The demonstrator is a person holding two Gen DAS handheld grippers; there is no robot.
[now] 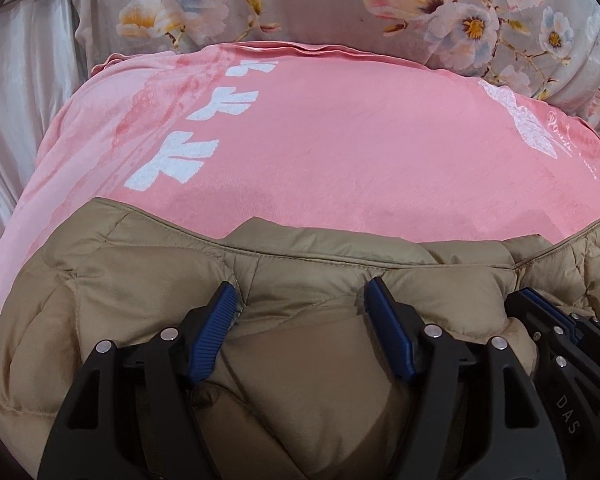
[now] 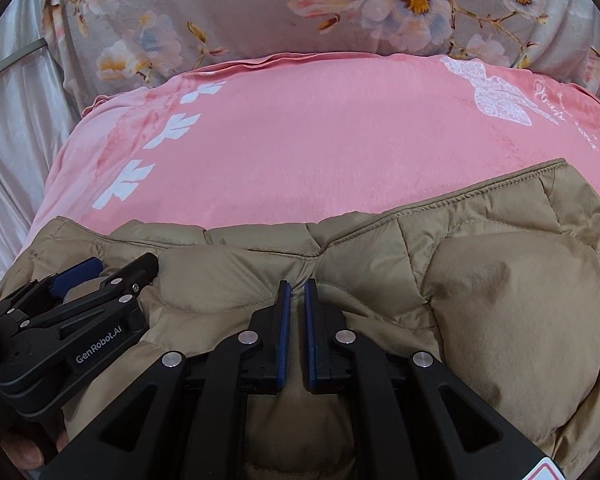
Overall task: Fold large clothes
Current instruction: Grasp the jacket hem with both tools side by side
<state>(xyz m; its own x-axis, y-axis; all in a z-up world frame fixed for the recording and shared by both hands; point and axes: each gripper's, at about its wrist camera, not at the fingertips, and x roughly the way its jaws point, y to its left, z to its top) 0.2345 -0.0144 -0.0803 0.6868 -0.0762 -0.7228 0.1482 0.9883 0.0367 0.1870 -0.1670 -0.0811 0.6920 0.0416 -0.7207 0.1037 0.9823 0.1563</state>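
Observation:
A tan quilted puffer jacket (image 1: 148, 280) lies bunched on a pink blanket (image 1: 340, 148) at the near edge. My left gripper (image 1: 300, 292) is open, its blue pads resting on the jacket fabric on either side of a puffed fold. My right gripper (image 2: 298, 288) is shut on a pinch of the jacket (image 2: 512, 304) near its seam. In the left wrist view the right gripper (image 1: 540, 304) shows at the right edge. In the right wrist view the left gripper (image 2: 112, 268) lies just to the left, on the jacket.
The pink blanket (image 2: 320, 140) has white leaf prints and covers a bed. A grey floral quilt (image 1: 340, 4) is bunched along the far side. Pale satin cloth (image 1: 20, 100) hangs at the left.

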